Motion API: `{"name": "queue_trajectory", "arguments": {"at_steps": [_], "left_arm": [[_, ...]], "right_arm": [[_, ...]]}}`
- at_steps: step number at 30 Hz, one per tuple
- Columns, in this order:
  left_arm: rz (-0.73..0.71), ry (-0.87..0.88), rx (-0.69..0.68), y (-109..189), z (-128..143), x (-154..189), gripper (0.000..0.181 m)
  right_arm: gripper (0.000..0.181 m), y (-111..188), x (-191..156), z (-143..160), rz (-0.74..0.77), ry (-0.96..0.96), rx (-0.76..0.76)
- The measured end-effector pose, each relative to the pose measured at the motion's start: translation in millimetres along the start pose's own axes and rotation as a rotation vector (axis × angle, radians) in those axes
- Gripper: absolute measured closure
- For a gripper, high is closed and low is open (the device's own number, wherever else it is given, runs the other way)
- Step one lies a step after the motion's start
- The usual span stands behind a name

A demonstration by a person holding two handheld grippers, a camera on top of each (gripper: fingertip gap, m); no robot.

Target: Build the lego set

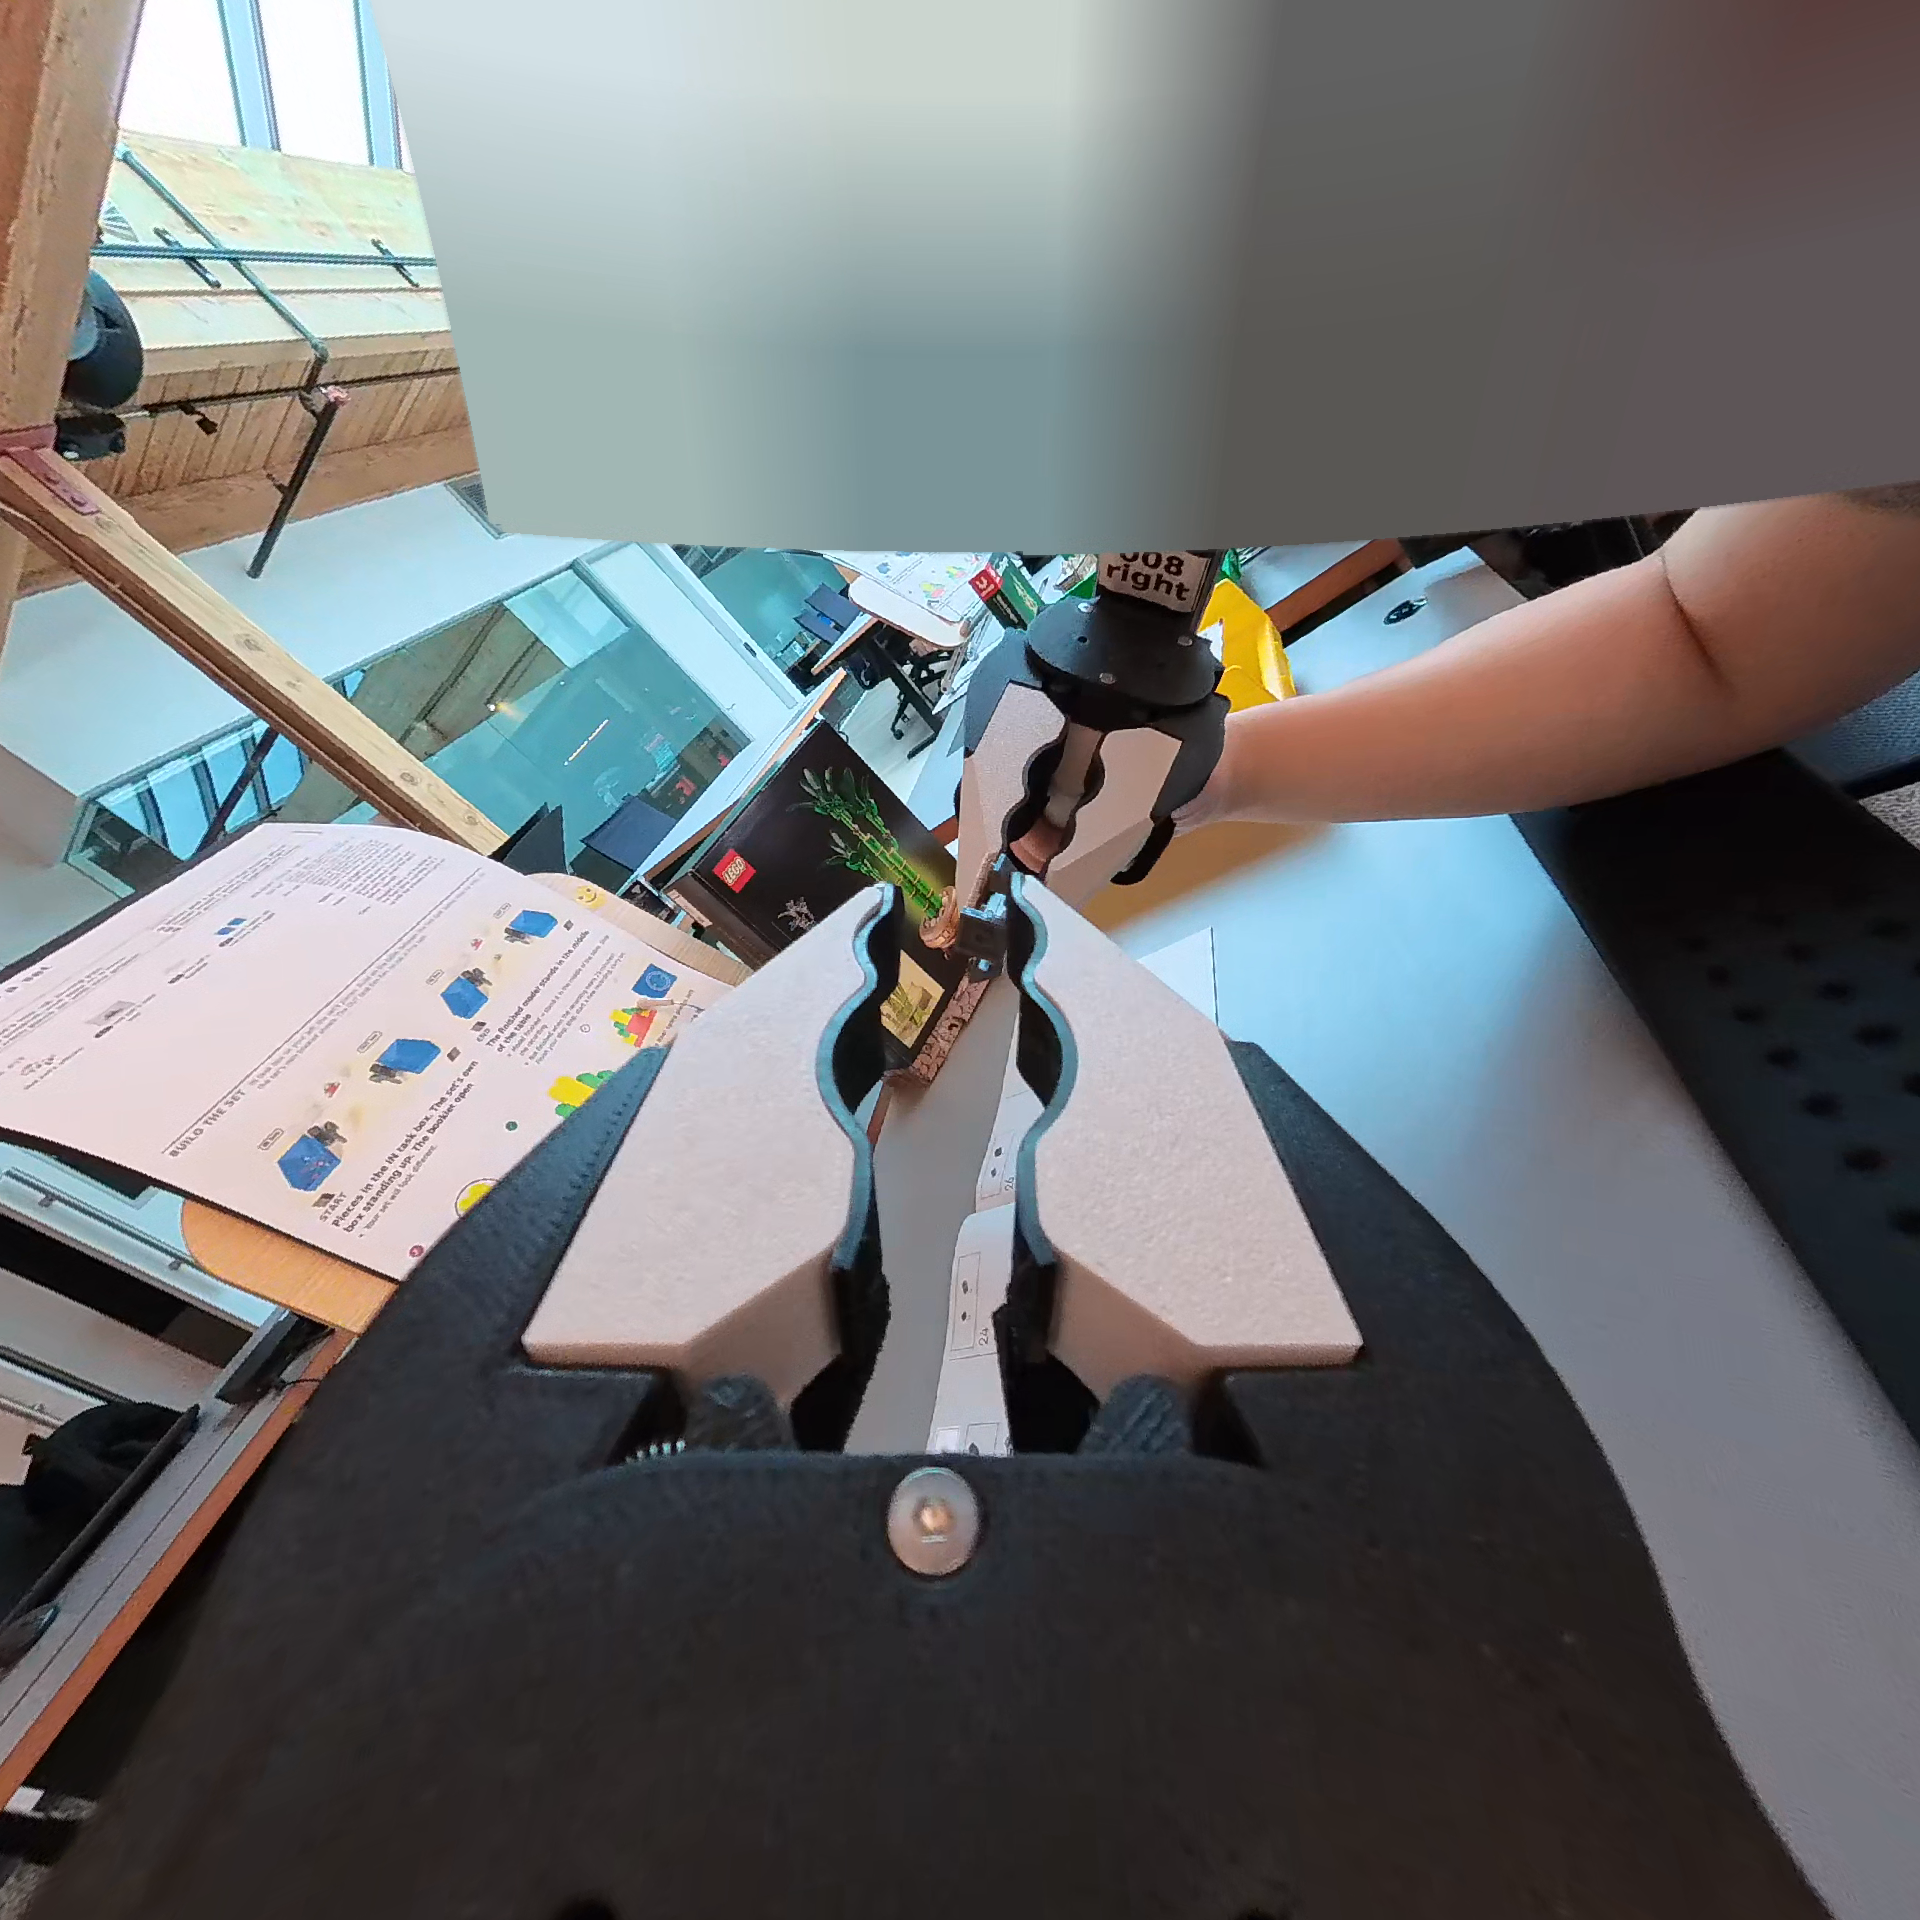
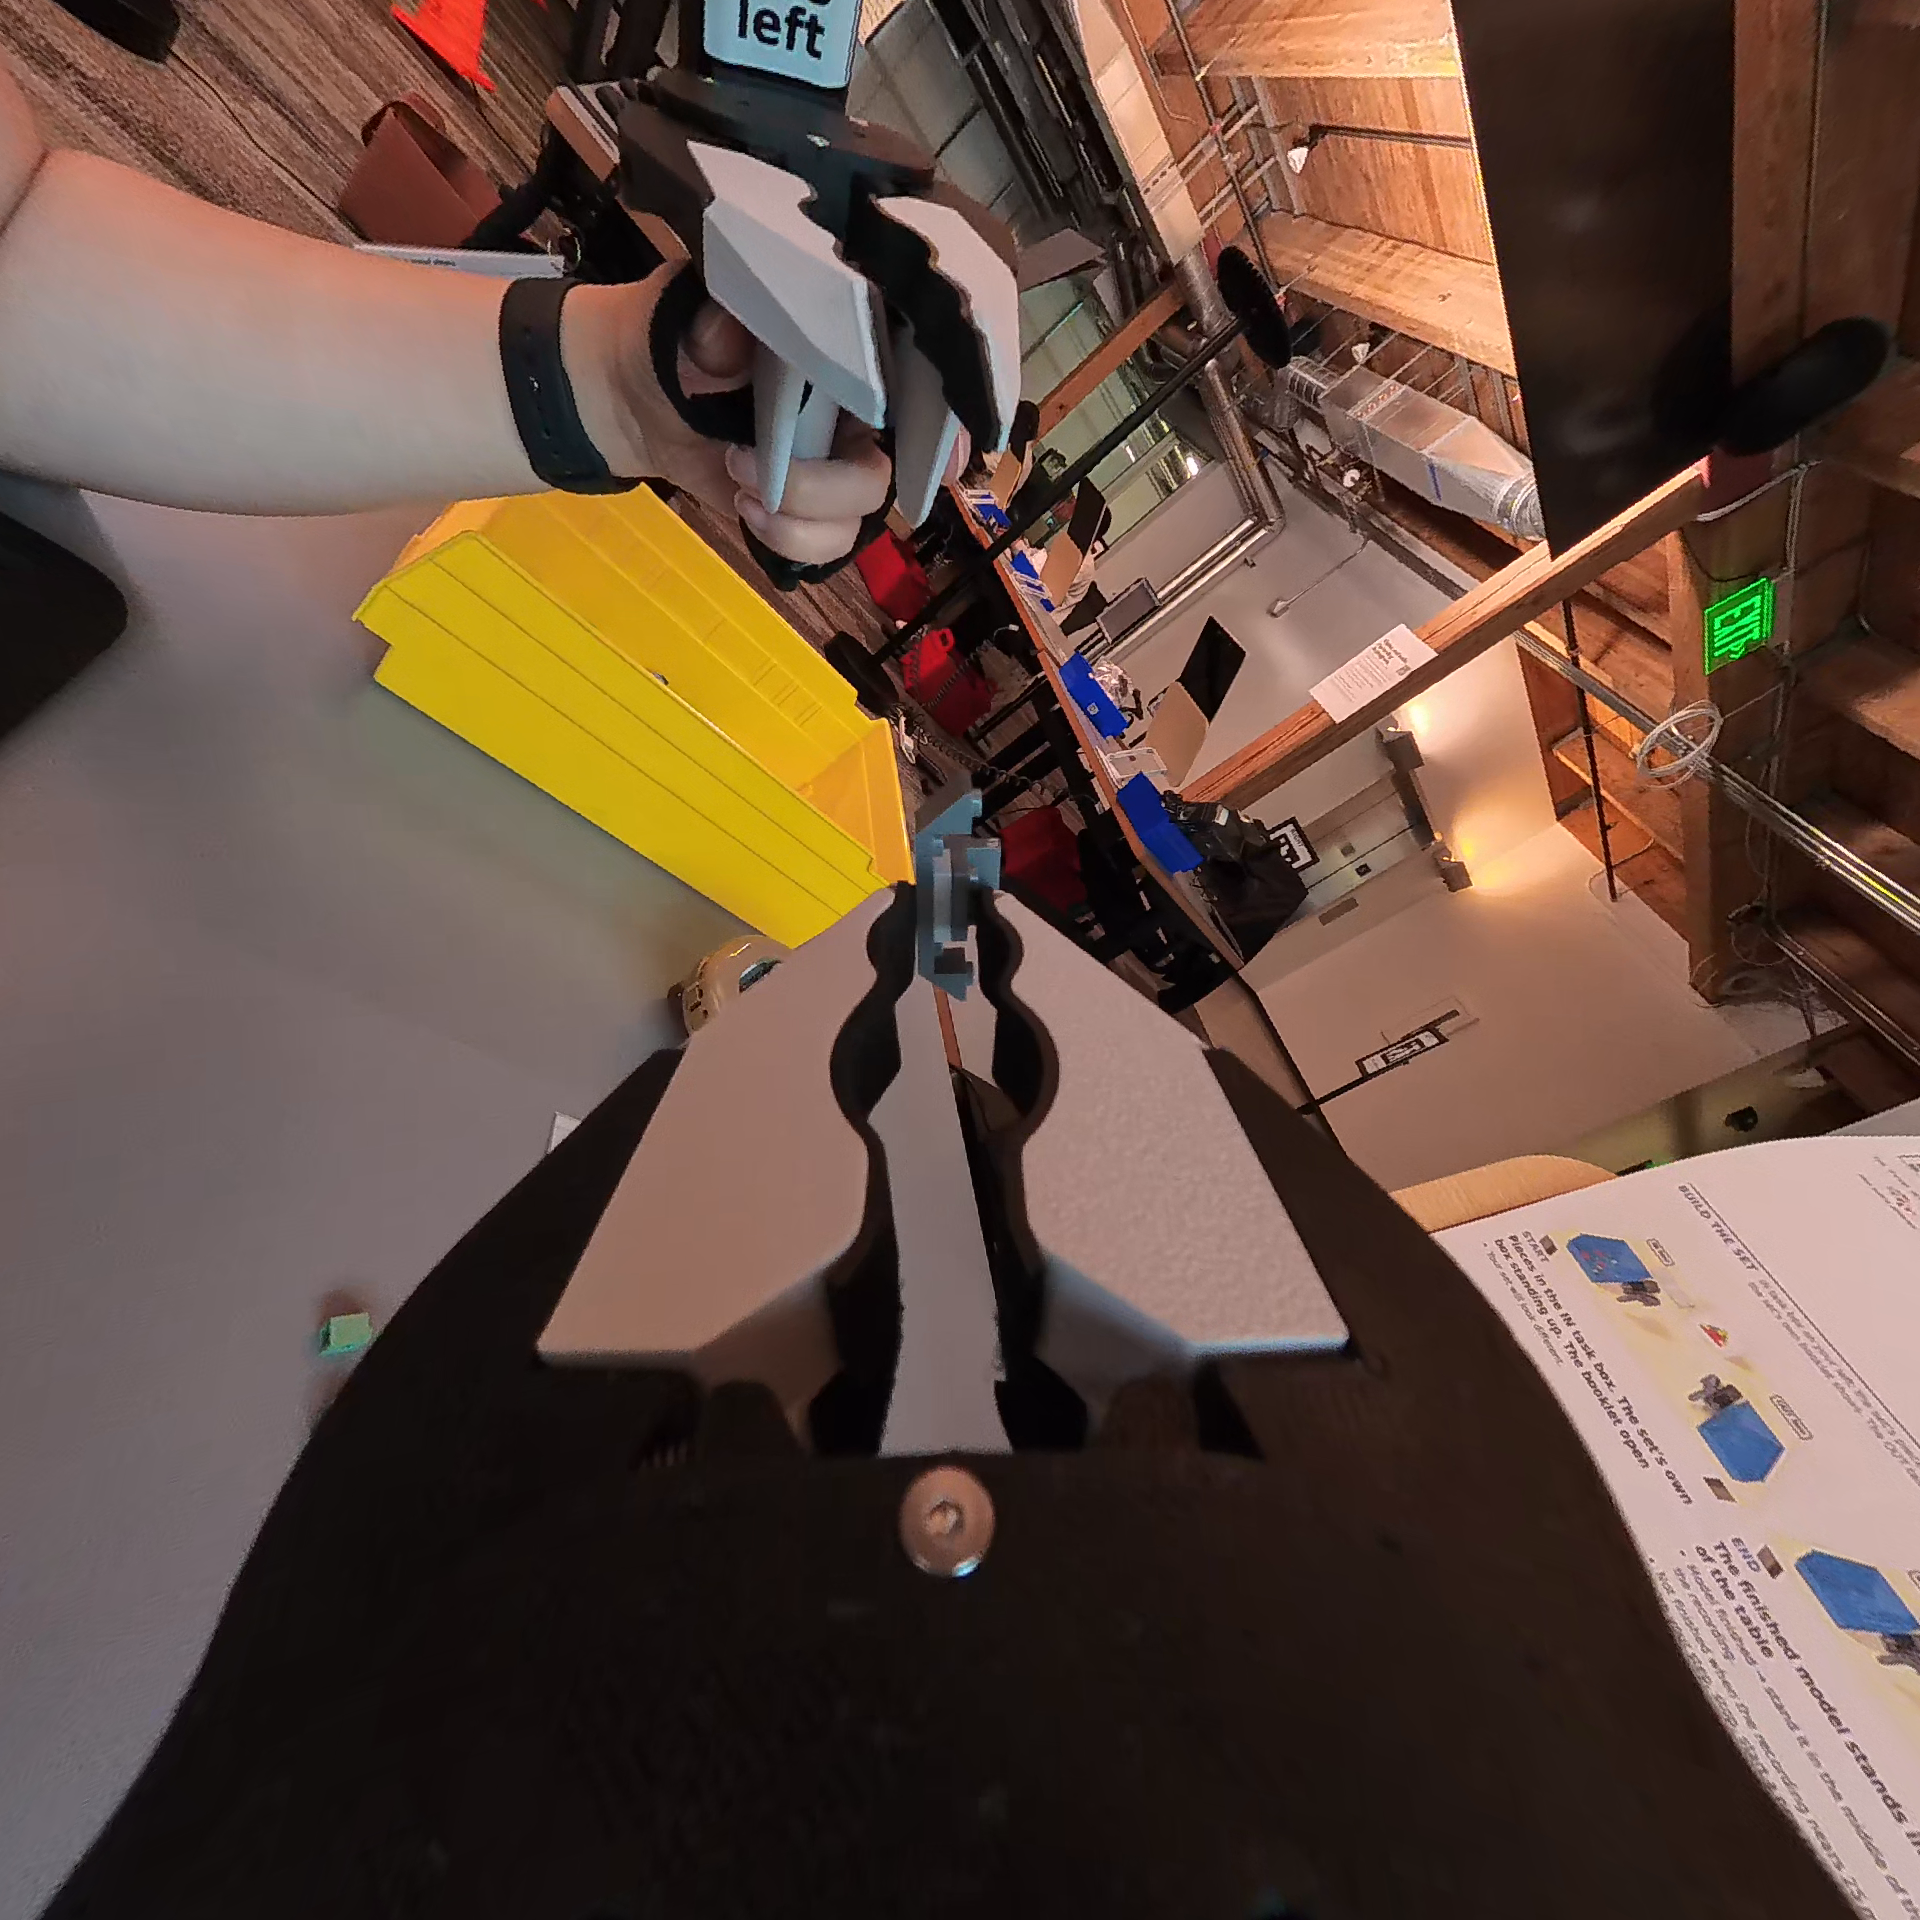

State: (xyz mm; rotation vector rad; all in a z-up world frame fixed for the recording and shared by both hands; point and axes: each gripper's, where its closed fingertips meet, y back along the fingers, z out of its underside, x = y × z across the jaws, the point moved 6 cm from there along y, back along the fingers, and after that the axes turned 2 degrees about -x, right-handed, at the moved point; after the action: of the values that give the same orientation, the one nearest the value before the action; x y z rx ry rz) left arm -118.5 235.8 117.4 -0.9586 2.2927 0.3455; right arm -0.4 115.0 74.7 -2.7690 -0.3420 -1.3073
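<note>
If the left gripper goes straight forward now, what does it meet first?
Probably the right gripper: it hangs just beyond the left gripper, which is shut on a small grey and copper lego piece. The black lego box stands behind; depth is unclear.

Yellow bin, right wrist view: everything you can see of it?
The yellow bin looks like glossy moulded plastic with stepped ridges along its long side. It sits on the grey table, apparently tipped on its side, open end facing away. Contents hidden. It lies beyond the right claw; nothing visibly touches it except the table.
</note>
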Motion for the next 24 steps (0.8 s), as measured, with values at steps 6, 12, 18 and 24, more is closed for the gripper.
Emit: {"name": "queue_trajectory", "arguments": {"at_steps": [6,12,18,24], "left_arm": [[-0.001,-0.015,-0.037,-3.4,4.9,1.2,0.163],[0.013,-0.098,-0.165,-23.6,25.4,12.9,0.157],[0.008,-0.186,-0.175,-42.1,25.1,28.6,0.155],[-0.010,-0.239,-0.147,-44.6,16.1,34.8,0.164]], "right_arm": [[0.172,0.4,-0.3,-1.5,0.011,0.039,-0.019],[0.172,-3.1,-11.0,-18.4,0.000,0.205,-0.078],[0.172,-8.5,-21.0,-26.3,-0.035,0.250,-0.084],[0.172,-7.8,-21.0,-34.8,-0.053,0.189,-0.018]]}}
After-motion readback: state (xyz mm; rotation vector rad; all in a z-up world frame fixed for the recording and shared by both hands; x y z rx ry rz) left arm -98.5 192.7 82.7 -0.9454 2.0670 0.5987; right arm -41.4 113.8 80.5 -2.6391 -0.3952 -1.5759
